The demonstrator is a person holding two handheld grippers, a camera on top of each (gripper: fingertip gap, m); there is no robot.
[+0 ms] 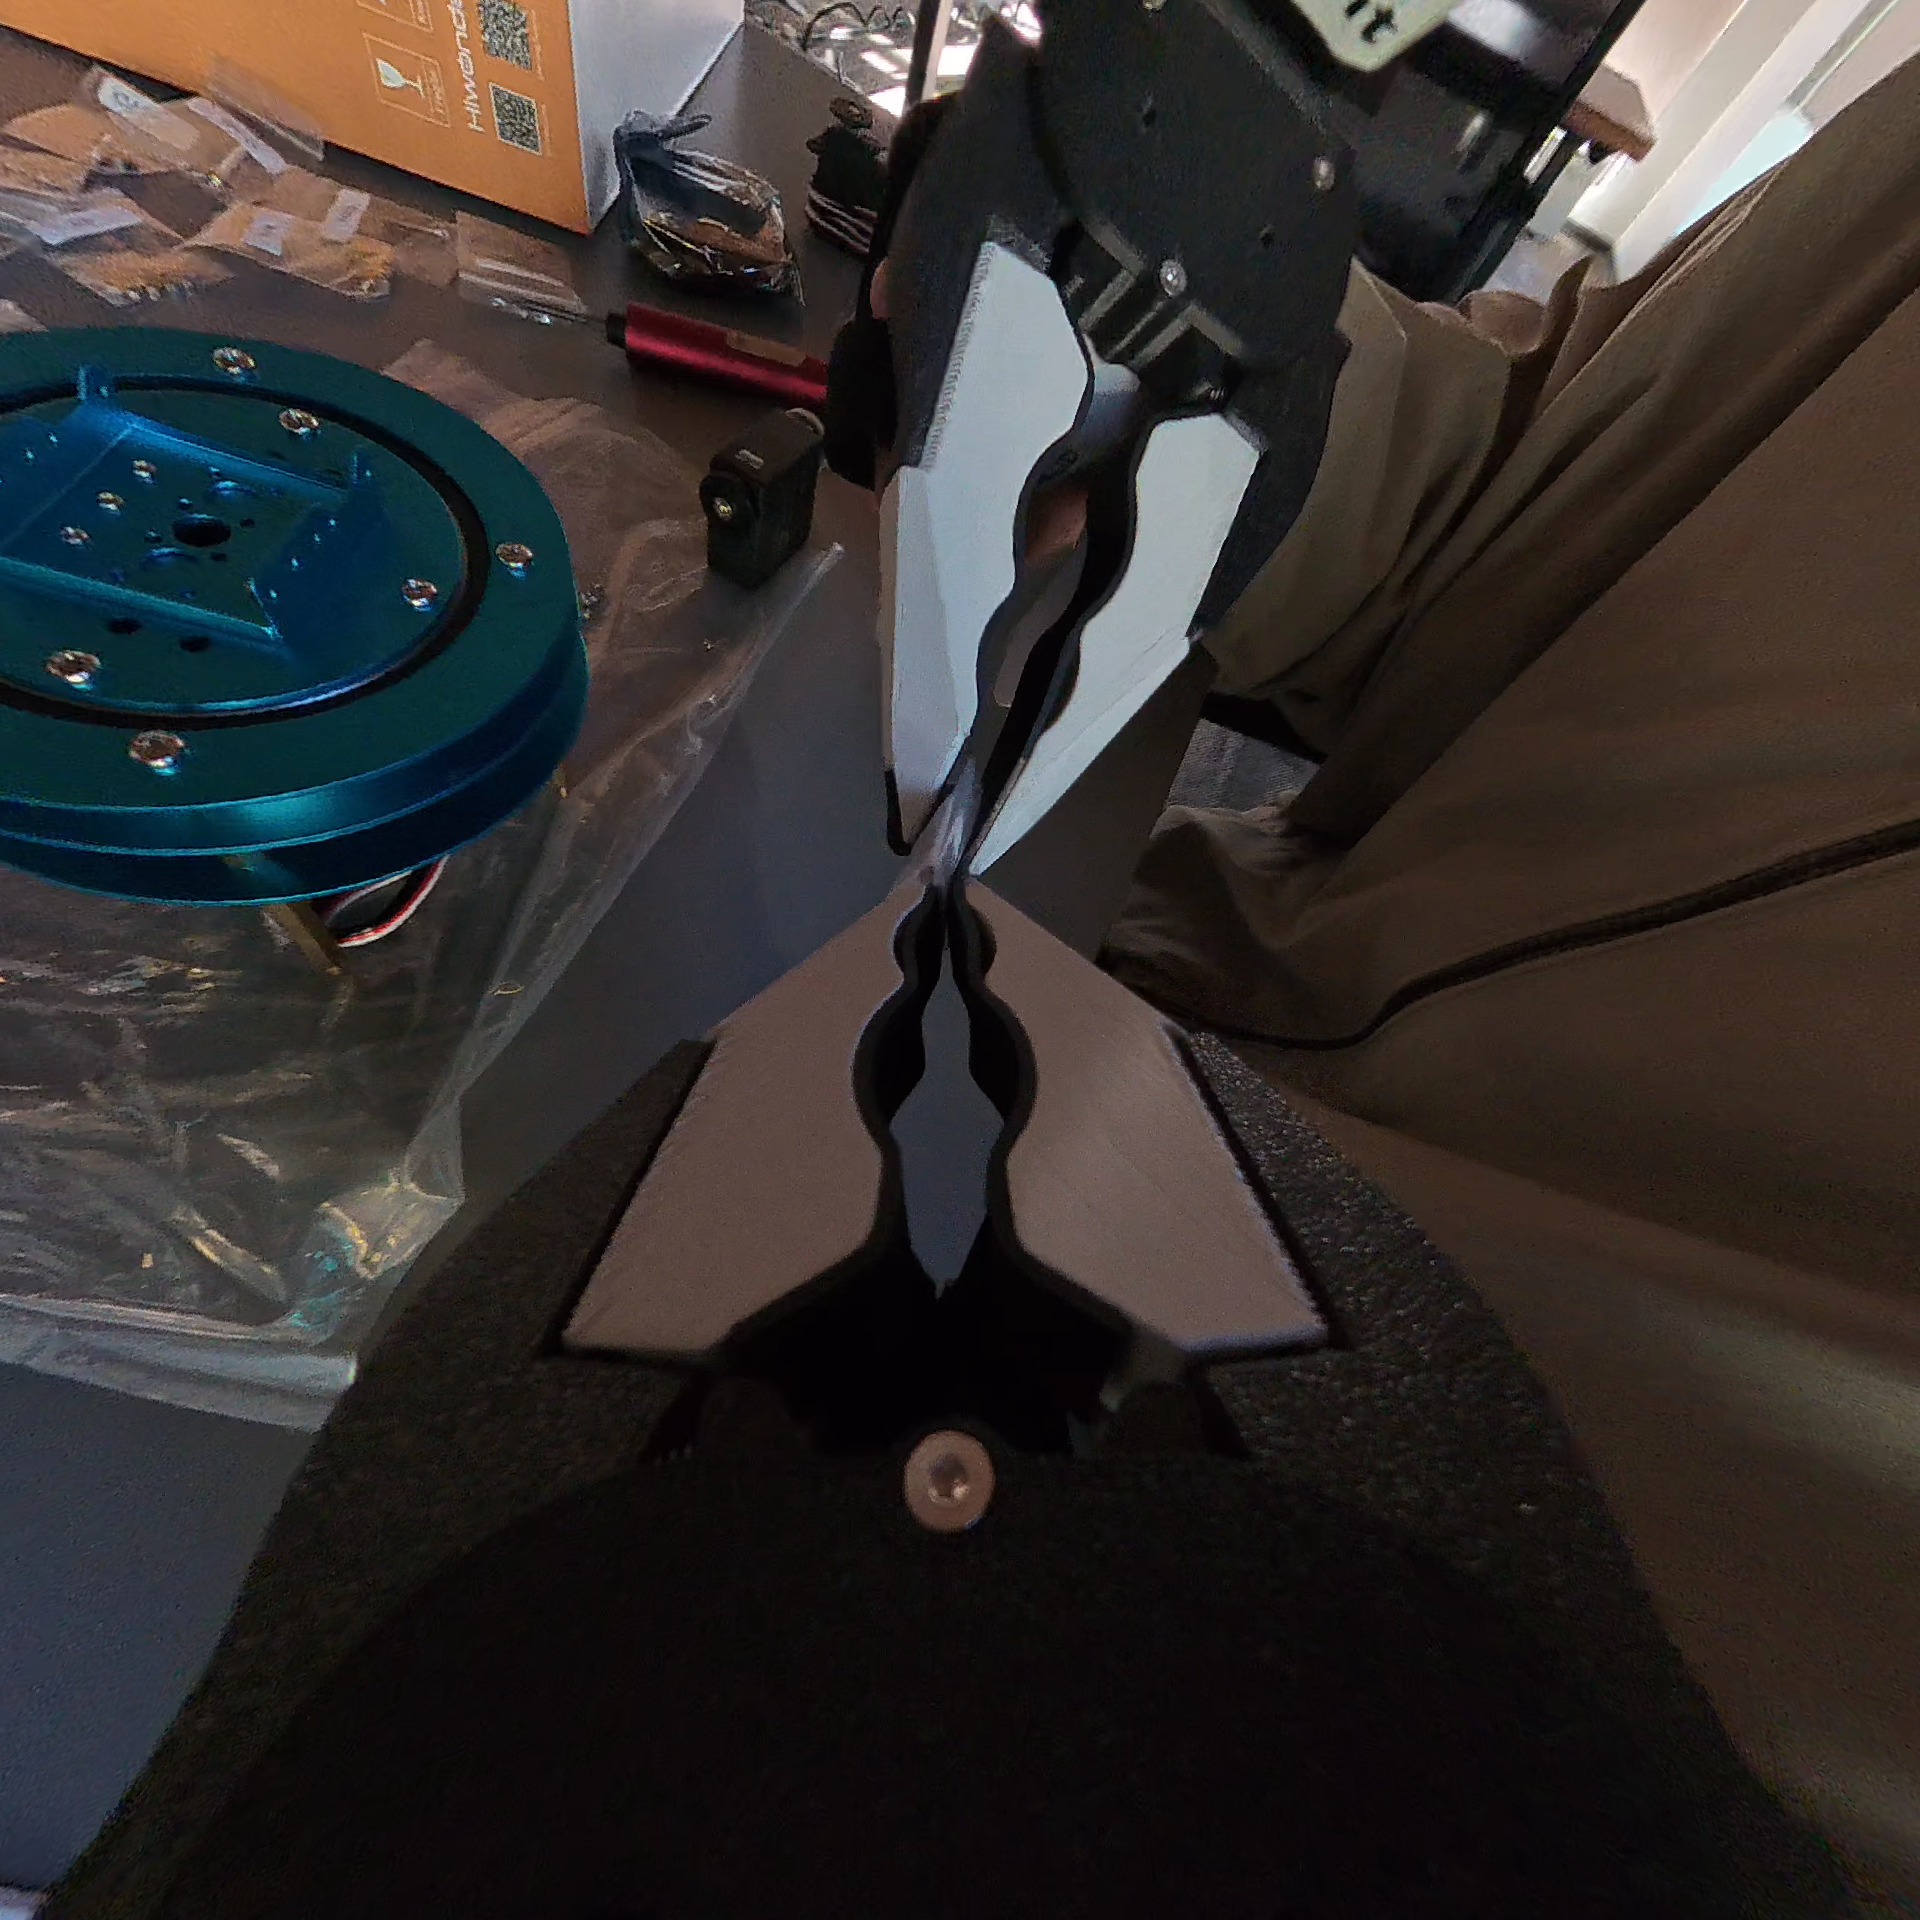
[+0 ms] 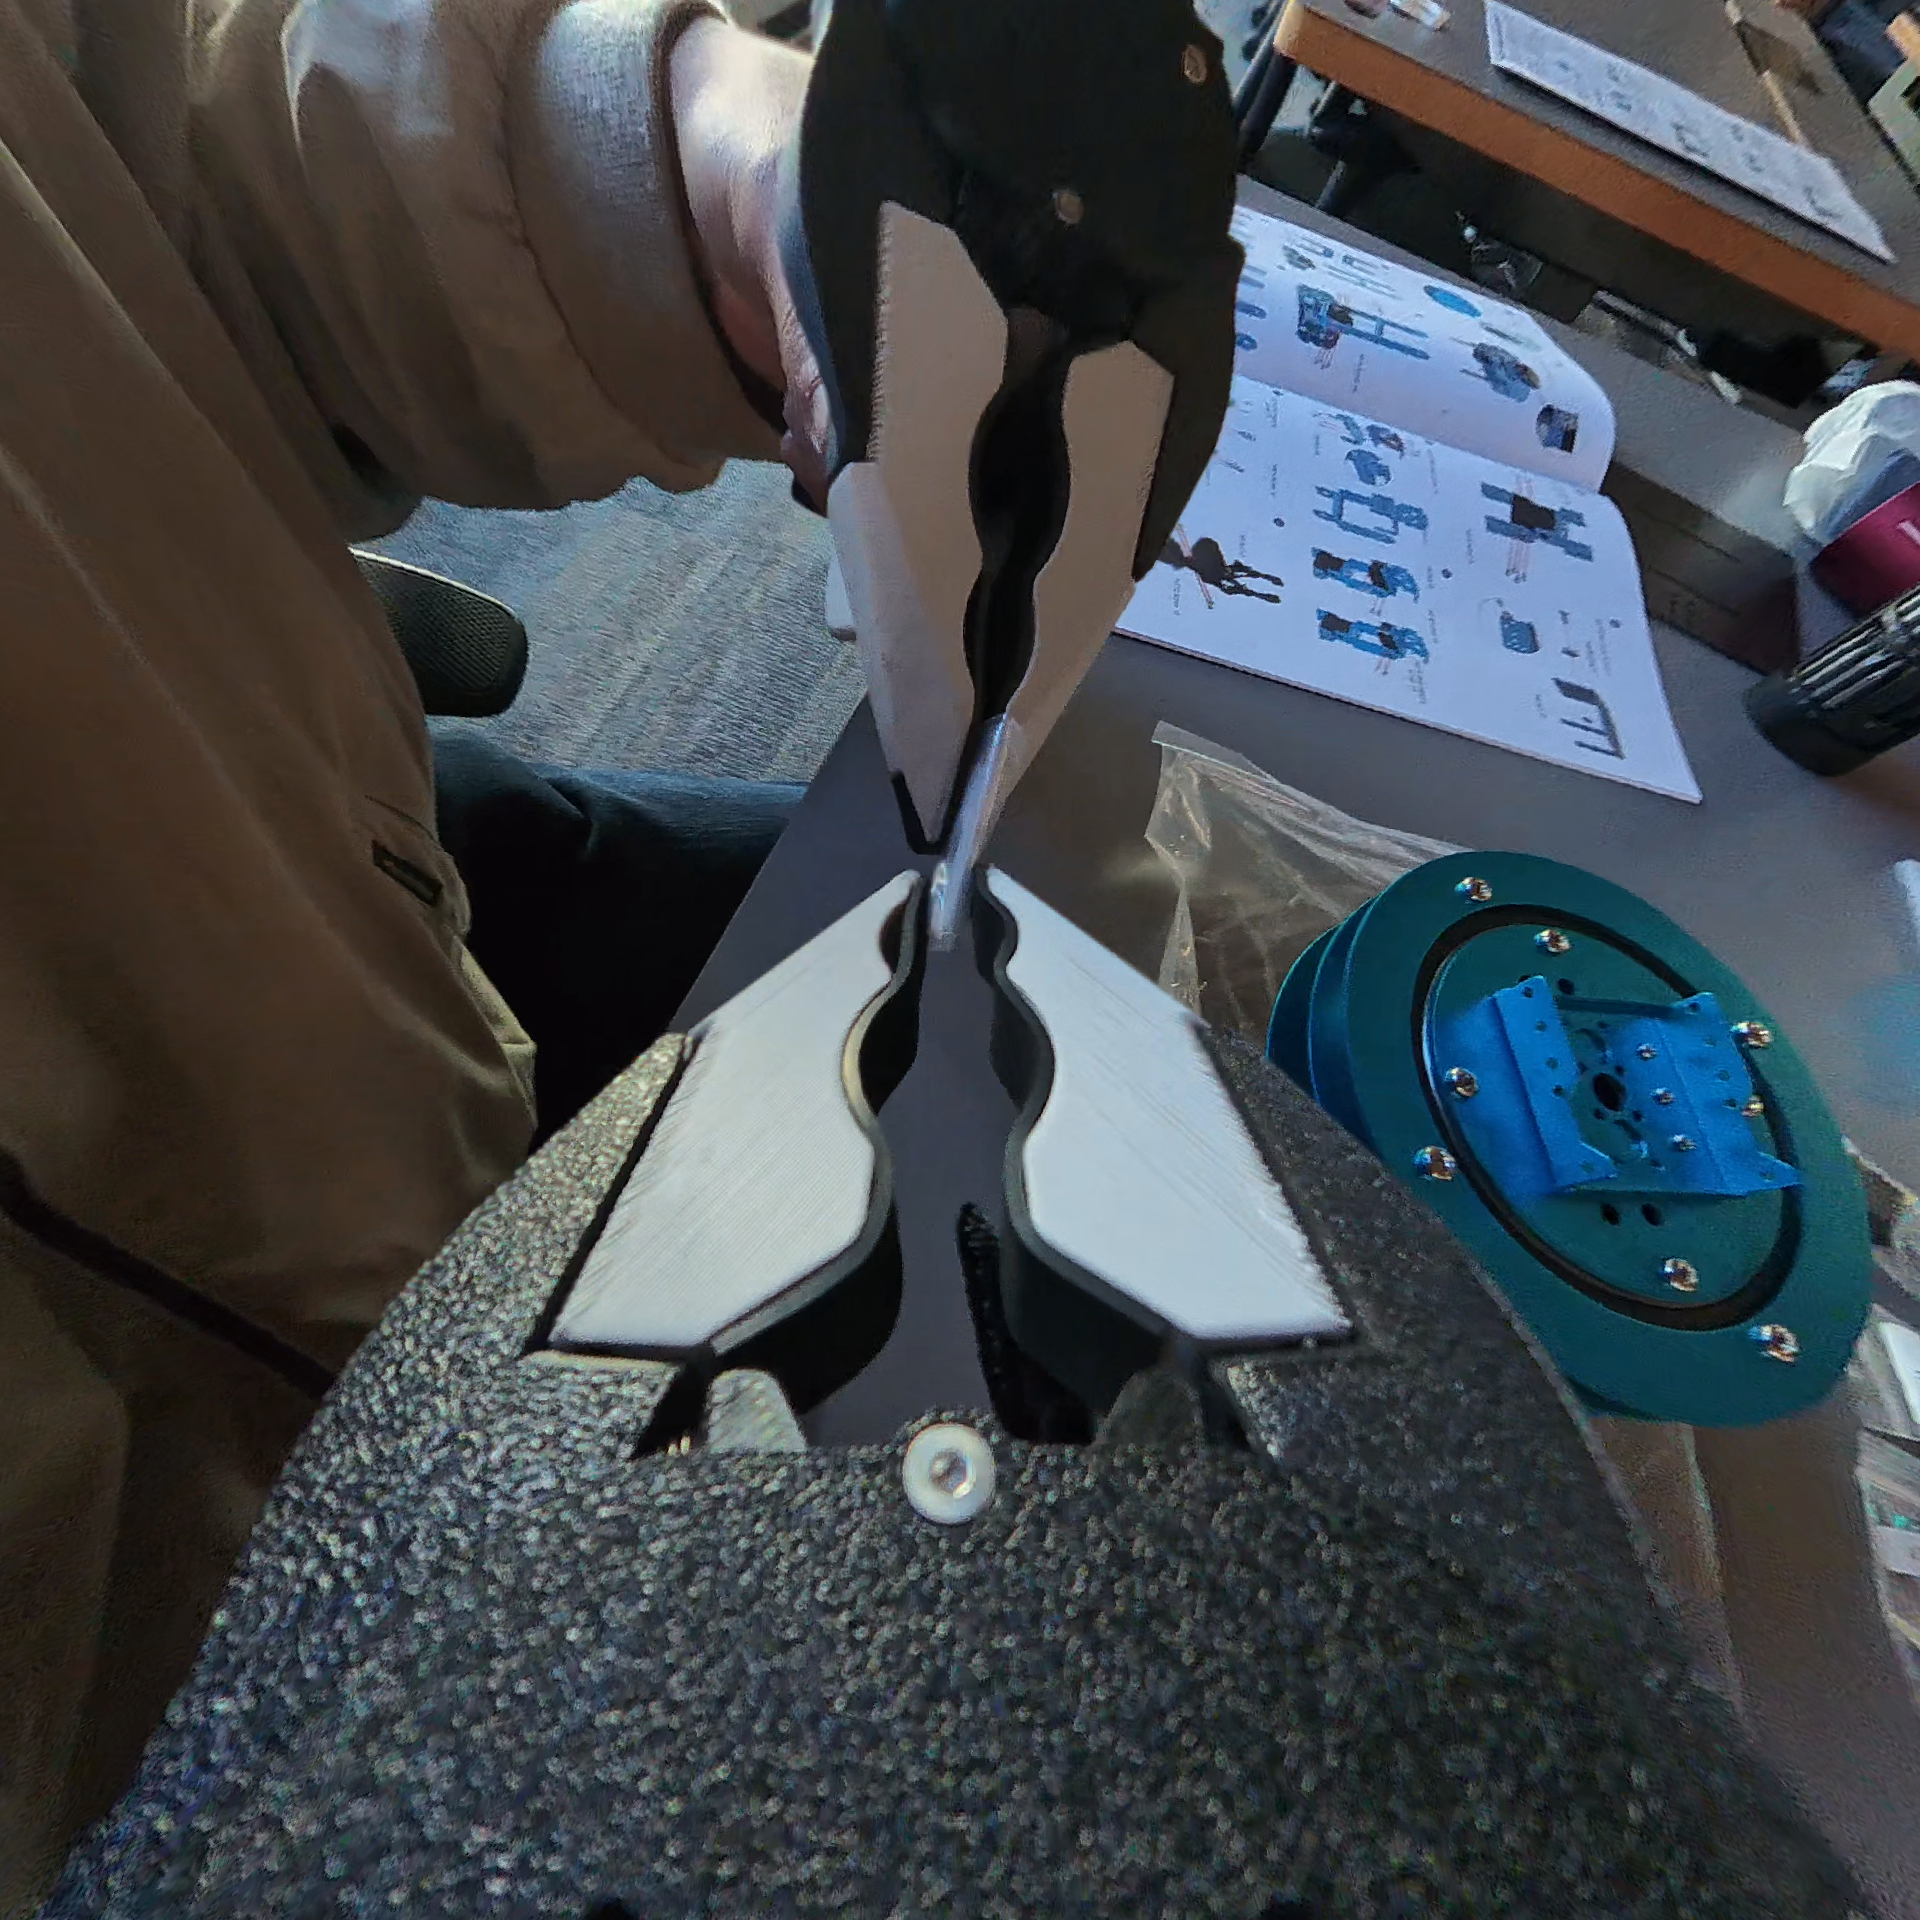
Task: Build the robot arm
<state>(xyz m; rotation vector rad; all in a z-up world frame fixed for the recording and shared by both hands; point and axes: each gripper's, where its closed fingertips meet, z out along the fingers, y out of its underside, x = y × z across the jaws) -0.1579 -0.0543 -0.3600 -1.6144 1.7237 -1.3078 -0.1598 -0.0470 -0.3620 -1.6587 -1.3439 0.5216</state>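
Here the two grippers meet tip to tip above the edge of the dark table (image 2: 1091,790). Between them there is a small silver metal piece (image 2: 971,831), thin and shiny.

The left gripper (image 1: 943,894) has its fingers (image 1: 821,1132) pressed together at the tips, and the upper end of the metal piece sits between them. The right gripper (image 2: 951,883) has its fingers (image 2: 1122,1143) a little apart at the tips. The lower end of the metal piece lies in this narrow gap, but I cannot tell if the fingers really press on it.

To one side, a round teal metal disc (image 2: 1590,1143) with a blue bracket (image 2: 1621,1081) screwed in its middle rests on a clear plastic bag (image 2: 1236,862). Behind the disc an open instruction booklet (image 2: 1455,540) lies flat on the table.

In the left wrist view, a red screwdriver handle (image 1: 717,353), a small black servo (image 1: 764,499) and an orange and white box (image 1: 436,94) lie further back on the table. A person in a tan jacket (image 2: 260,520) sits close to the grippers.
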